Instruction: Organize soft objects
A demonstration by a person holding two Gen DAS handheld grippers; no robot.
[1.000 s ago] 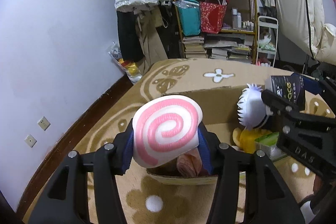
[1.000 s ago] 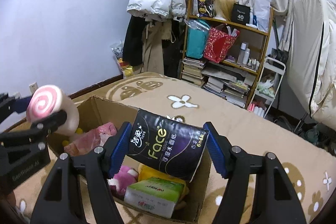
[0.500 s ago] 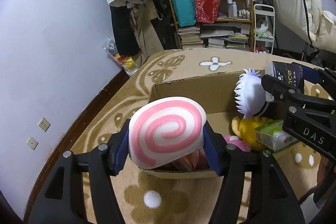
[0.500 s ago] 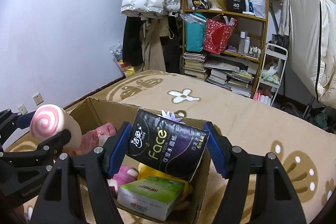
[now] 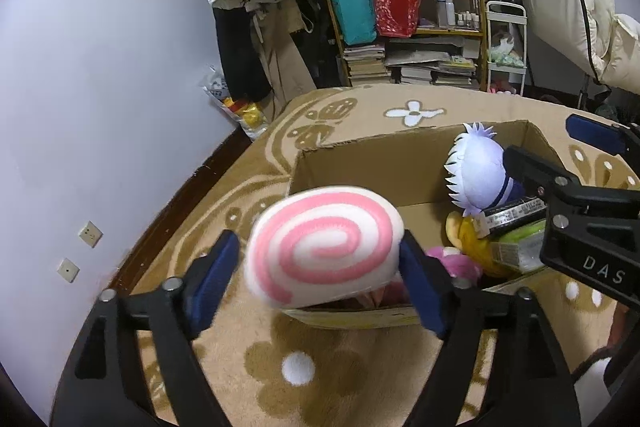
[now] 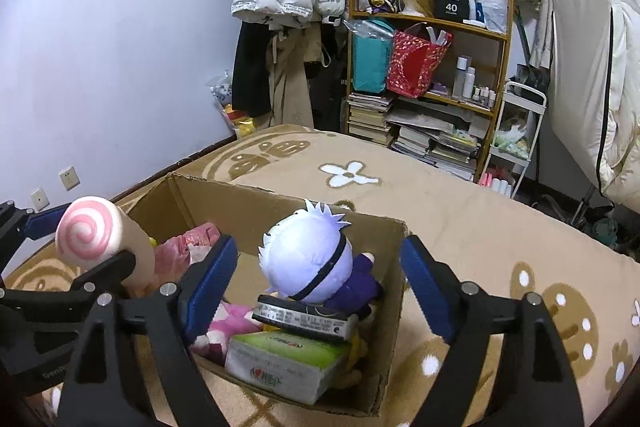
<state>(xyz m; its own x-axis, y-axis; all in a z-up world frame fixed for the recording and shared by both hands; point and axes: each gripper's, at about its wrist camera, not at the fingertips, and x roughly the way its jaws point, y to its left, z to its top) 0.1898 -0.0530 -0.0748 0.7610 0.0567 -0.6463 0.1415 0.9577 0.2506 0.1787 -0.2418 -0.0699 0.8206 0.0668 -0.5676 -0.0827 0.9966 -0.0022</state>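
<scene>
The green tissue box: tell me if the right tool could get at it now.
Probably not cleanly. The right tool is open and empty above the carton, but the black pack lies on the green tissue box, and the doll crowds it.

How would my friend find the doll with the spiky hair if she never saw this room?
Look for the open cardboard box on the tan flower-patterned rug. Inside it, toward the end by the right gripper, a plush doll sits above a black tissue pack and a green tissue pack. It is the only toy with a big round head of pale spiky hair, a dark band and purple clothes.
</scene>
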